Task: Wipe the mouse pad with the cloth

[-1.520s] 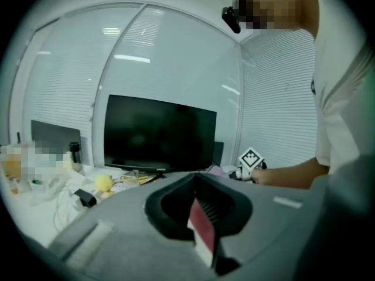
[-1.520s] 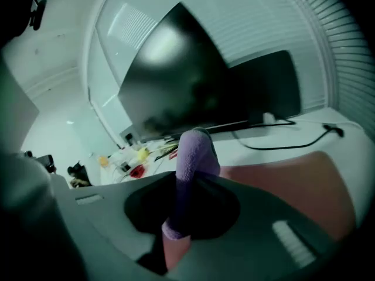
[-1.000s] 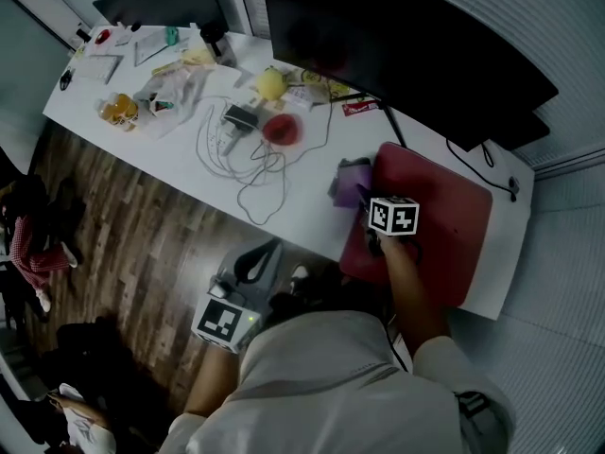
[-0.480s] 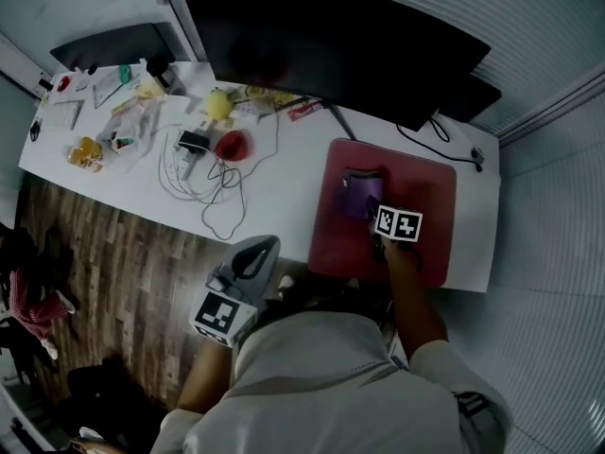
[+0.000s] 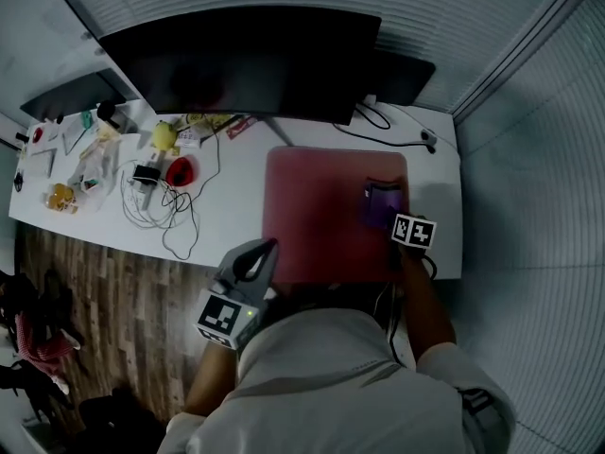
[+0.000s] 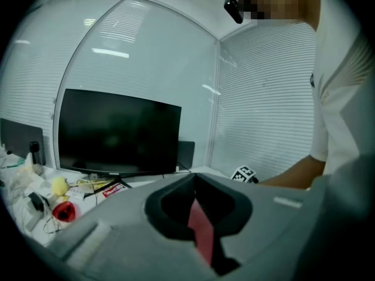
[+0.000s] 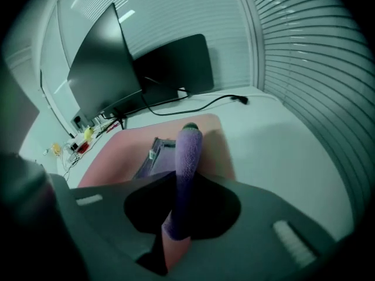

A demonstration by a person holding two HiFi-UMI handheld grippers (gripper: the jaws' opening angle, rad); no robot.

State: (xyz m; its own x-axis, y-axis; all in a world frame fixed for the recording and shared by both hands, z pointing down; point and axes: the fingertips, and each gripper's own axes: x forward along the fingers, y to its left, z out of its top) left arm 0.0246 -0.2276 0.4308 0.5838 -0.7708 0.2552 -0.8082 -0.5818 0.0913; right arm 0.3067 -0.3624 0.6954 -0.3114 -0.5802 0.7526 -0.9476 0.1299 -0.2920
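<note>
Mid-wipe: right tool (image 5: 391,218) pinches the cloth (image 5: 381,203) at the mouse pad's (image 5: 312,206) right side, left tool (image 5: 262,250) pressed together, idle; next likely drags leftward.

my right gripper (image 5: 397,221) reached forward on an outstretched arm, jaws clamped on the cloth (image 5: 381,202); my left gripper (image 5: 266,248) sat close to my body, jaws together, empty.

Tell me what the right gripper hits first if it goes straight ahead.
Right gripper, shut on the cloth, points along the mouse pad; past its far edge, probably the cable first. Depth unclear.
</note>
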